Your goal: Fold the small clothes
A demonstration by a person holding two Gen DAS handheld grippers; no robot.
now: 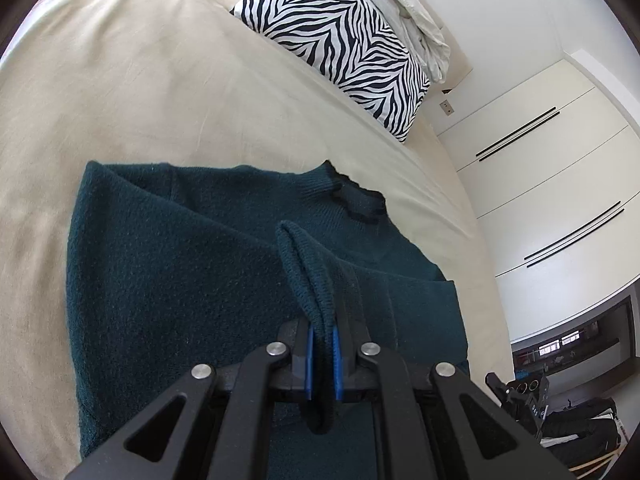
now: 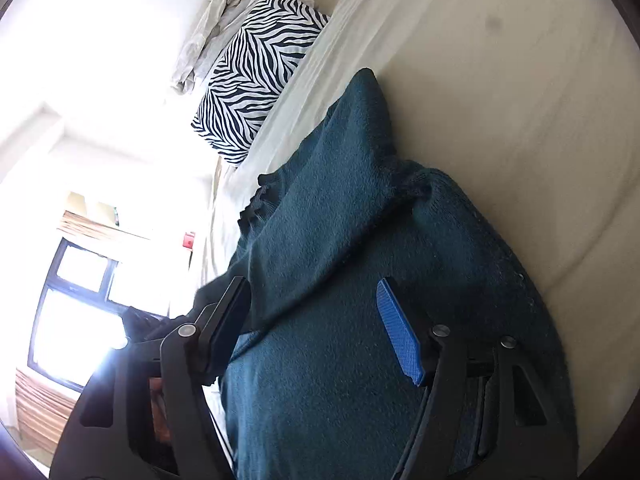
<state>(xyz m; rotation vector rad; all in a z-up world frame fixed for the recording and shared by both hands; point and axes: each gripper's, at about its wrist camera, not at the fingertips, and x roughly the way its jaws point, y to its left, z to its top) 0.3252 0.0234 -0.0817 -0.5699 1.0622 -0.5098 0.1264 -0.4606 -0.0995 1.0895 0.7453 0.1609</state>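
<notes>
A dark teal knitted sweater [image 1: 180, 272] lies spread on the beige bed sheet [image 1: 160, 80], its neck opening toward the zebra pillow. My left gripper [image 1: 322, 334] is shut on the sweater's ribbed sleeve cuff [image 1: 304, 264], which stands up in a loop between the blue pads above the sweater's body. In the right wrist view the same sweater [image 2: 320, 208] fills the middle. My right gripper [image 2: 312, 284] hovers over it, rolled sideways, jaws wide open with the fabric lying below them and nothing pinched.
A zebra-print pillow [image 1: 340, 44] and crumpled pale bedding [image 1: 416, 12] lie at the head of the bed. White wardrobe doors [image 1: 540, 168] stand beside the bed. A bright window [image 2: 76, 300] and dark gear [image 1: 560, 420] lie off the bed's side.
</notes>
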